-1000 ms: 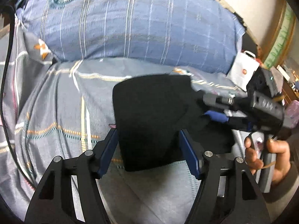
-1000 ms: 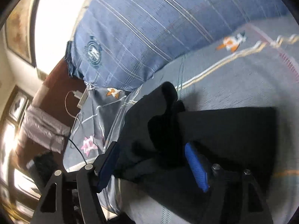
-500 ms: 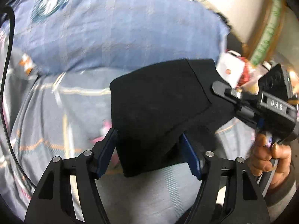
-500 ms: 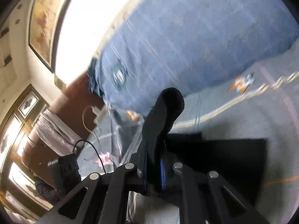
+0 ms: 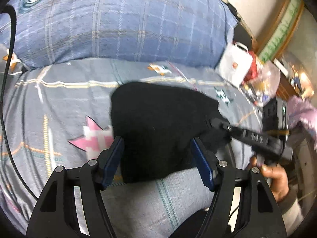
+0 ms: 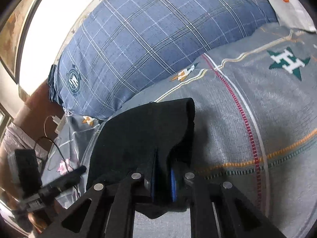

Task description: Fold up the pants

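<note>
The folded black pants [image 5: 158,125] lie on the grey patterned bedsheet [image 5: 59,103], in the middle of the left wrist view. My left gripper [image 5: 158,164] is open, its blue pads on either side of the pants' near edge, not gripping. My right gripper [image 6: 162,180] is shut on a fold of the pants [image 6: 142,136] and holds that edge just above the sheet [image 6: 267,109]. The right gripper also shows in the left wrist view [image 5: 218,125], coming in from the right and pinching the pants' right edge.
A big blue plaid pillow [image 5: 118,23] lies behind the pants; it also shows in the right wrist view [image 6: 148,35]. A white bag [image 5: 235,67] and clutter sit at the bed's right. A black cable [image 5: 8,99] runs down the left. A charger and cable [image 6: 55,125] lie at the bed's left side.
My right gripper shut on a fold of the pants, lifted it, then carried it down and to the right toward the sheet. The left gripper stayed open around the near edge.
</note>
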Action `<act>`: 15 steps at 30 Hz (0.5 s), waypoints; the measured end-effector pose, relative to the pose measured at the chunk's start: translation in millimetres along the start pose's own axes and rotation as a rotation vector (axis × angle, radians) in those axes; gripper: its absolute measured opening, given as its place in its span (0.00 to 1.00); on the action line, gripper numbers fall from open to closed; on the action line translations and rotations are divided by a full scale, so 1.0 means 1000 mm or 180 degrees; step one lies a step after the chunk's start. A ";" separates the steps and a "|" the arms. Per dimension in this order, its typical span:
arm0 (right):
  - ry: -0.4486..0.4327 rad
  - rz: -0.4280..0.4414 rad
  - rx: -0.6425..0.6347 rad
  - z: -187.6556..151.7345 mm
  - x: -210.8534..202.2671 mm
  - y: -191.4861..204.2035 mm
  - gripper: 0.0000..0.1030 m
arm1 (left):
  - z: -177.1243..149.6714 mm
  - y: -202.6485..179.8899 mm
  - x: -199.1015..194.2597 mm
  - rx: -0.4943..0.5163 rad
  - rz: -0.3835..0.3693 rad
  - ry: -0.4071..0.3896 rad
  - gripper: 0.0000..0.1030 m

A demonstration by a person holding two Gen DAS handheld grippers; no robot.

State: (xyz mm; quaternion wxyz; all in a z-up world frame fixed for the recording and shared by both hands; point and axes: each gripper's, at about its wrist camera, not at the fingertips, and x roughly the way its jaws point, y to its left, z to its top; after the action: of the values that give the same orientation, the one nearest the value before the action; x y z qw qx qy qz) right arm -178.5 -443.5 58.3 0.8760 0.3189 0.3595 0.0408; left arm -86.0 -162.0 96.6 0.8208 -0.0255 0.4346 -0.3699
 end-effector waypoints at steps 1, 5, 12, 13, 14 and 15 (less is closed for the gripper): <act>0.0026 -0.0006 -0.0041 0.000 -0.001 0.005 0.15 | 0.003 0.001 -0.002 -0.0016 0.0036 -0.0048 0.68; 0.0122 -0.0026 -0.0395 -0.004 0.005 0.028 0.15 | 0.018 -0.001 0.006 0.0006 0.0217 -0.0118 0.68; -0.0043 -0.0557 -0.0303 0.004 0.005 0.030 0.35 | 0.018 0.008 0.056 0.0058 0.0470 0.0159 0.68; -0.0092 -0.0570 -0.0312 0.005 -0.001 0.030 0.35 | 0.016 0.012 0.060 0.0029 0.0468 0.0187 0.68; -0.0115 -0.0502 -0.0365 0.005 -0.008 0.033 0.35 | 0.015 0.014 0.062 0.0010 0.0460 0.0186 0.70; -0.0110 -0.0363 -0.0488 0.005 -0.012 0.042 0.35 | 0.014 0.016 0.062 -0.0019 0.0443 0.0170 0.70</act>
State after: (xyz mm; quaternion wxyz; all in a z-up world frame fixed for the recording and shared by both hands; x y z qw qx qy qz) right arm -178.0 -416.6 92.5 0.9048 0.2306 0.3577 0.0127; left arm -44.3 -193.4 56.6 0.8326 0.0122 0.4581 -0.3112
